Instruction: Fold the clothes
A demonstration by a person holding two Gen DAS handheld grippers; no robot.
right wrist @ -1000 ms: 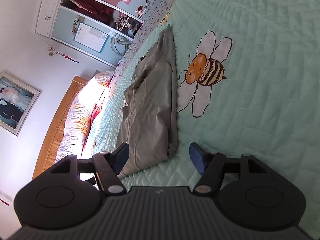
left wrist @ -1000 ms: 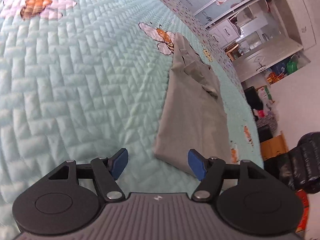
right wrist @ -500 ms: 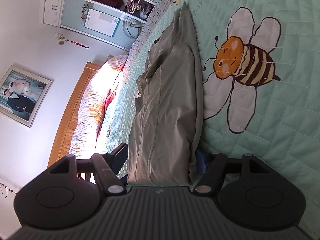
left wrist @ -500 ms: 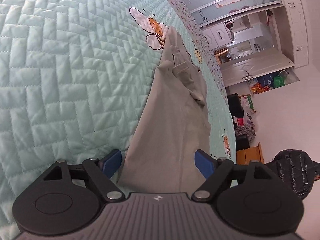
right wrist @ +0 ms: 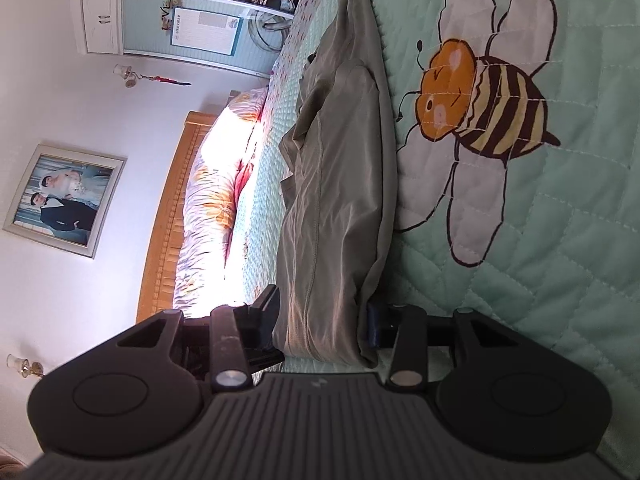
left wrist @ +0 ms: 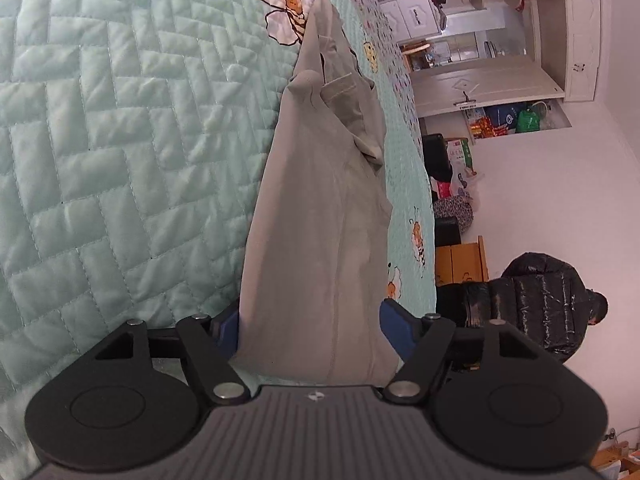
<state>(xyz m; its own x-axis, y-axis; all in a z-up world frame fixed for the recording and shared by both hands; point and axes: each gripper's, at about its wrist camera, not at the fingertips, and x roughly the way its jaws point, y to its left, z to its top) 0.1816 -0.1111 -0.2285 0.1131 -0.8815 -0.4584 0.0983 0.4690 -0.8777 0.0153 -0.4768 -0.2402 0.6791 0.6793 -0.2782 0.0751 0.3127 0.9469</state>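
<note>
- Left tongs [left wrist: 310, 330]: jaws wide, straddling the near end of the garment [left wrist: 320, 208], no grip.
- Right tongs [right wrist: 322, 326]: jaws narrower, bracketing the opposite end; contact uncertain.
- Garment: long narrow strip on the bed [left wrist: 100, 160].
- Risk: closing on the top layer only would drag the fold open.
- Change: both tongs were short of the cloth a second ago; now around it.

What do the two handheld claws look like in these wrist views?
Both match: the left claw and right claw have matte black linkage arms with silver pivot screws, round black discs either side, and a ribbed grey body bearing a small white logo. The fingertips carry blue pads.
</note>
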